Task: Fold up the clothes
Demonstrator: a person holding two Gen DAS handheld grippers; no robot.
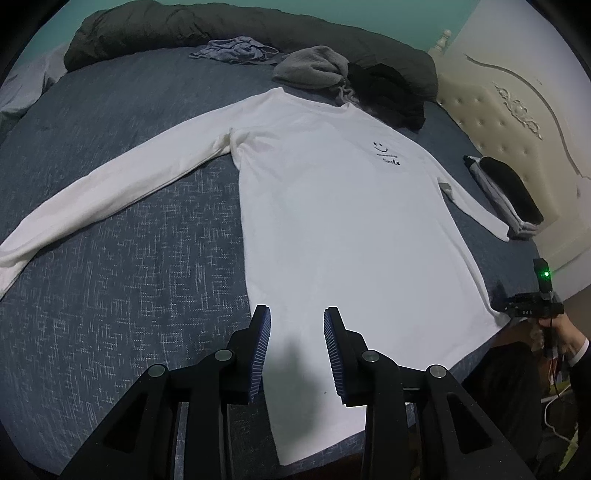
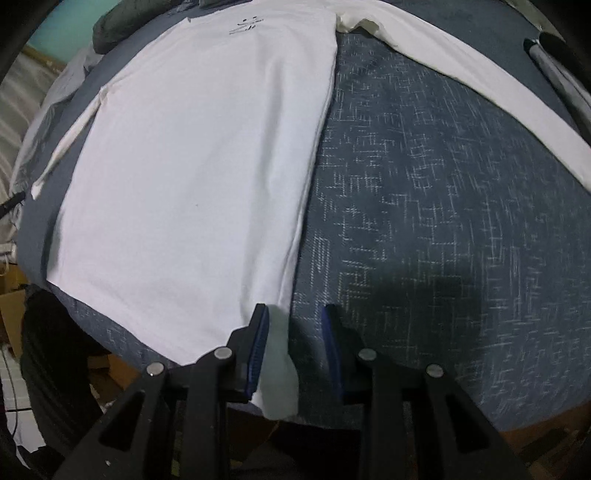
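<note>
- Bed [image 1: 110, 295]: the largest thing in view and the landmark for what follows. Its cover is a dark blue woven cloth flecked with short pale lines, smooth and taut.
- Quilt [image 1: 166, 33]: a long olive-grey roll, soft and rumpled, along the far edge of the bed.
- Shirt [image 1: 332, 221]: a white long-sleeved knit laid flat and face up in the middle of the bed, hem at the near edge, collar toward the quilt. Both sleeves are spread outward and the body shows no crease or fold, so by the pictures all of its folding remains. A small black smile print sits on the chest.
- Headboard [image 1: 517, 122]: cream, padded and buttoned, with carved trim, at the right-hand end of the bed.
- Folded stack [image 1: 506, 195]: grey and black garments in a neat flat pile on the bed by the headboard, just beyond the shirt's cuff; this suggests part of the task is already done.
- Loose clothes [image 1: 325, 70]: a grey hooded top, a black garment and a bluish one lie crumpled between the collar and the quilt, seemingly yet to be folded.
- Left gripper [image 1: 297, 350]: black frame with ribbed blue pads, jaws apart and holding nothing, over the hem near the bed's near edge.
- Right gripper [image 2: 291, 350]: same build, jaws apart, straddling the shirt's lower corner at the near edge without pinching it.
</note>
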